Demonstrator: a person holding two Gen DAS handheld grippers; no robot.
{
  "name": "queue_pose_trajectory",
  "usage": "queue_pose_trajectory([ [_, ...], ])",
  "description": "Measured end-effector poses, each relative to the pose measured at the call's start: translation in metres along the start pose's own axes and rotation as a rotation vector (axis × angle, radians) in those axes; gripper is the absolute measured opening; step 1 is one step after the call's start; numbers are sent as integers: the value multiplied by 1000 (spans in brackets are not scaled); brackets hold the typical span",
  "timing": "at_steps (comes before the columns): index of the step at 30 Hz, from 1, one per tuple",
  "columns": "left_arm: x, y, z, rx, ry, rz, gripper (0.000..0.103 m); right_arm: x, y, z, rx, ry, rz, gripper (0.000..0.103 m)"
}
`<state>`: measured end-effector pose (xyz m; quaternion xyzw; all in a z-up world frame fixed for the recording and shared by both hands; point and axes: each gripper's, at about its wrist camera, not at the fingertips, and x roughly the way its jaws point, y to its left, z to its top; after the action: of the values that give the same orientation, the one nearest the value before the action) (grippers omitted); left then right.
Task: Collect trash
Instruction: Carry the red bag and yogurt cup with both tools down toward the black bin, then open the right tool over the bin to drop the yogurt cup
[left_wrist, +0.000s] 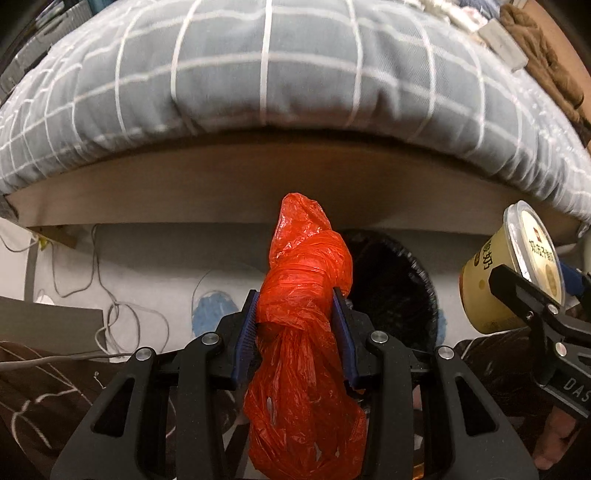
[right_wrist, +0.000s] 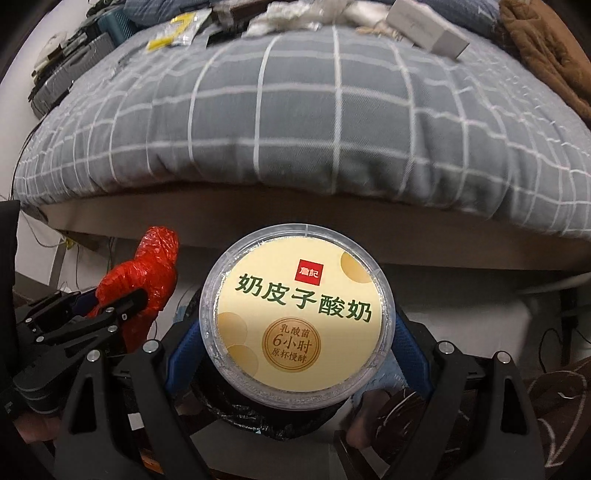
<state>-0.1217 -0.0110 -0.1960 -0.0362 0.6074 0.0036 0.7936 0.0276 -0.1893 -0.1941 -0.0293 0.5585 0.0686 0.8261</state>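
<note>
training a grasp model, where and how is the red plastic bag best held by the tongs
Grip the red plastic bag at its twisted, knotted waist, coming from below with one finger on each side. There the film is bunched into a firm rope, while the loose parts above and below would slip. The left tongs are shut on that spot.

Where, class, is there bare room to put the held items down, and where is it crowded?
Bare floor lies between the bed frame and the black-lined bin, left of the red bag. The checked quilt is bare near its front edge. Cables crowd the left floor; clutter crowds the bed's far side.
</note>
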Motion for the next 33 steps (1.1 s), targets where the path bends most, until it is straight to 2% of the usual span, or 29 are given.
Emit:
queue_pose_trajectory([
  [7,22,17,-8,-33,54,15,37,21,12,-6,-30,56,4,84],
  [19,25,48,-17,-90,71,38,37,47,37,-9,-59,125,27,84],
  [25,22,48,-16,-92,60,30,37,50,33,-7,-78,136,19,86],
  [27,22,45,-16,-84,58,27,37,55,36,-8,-80,139,11,93],
  [33,26,31,-14,-60,59,6,37,62,22,-9,-59,134,-13,95],
])
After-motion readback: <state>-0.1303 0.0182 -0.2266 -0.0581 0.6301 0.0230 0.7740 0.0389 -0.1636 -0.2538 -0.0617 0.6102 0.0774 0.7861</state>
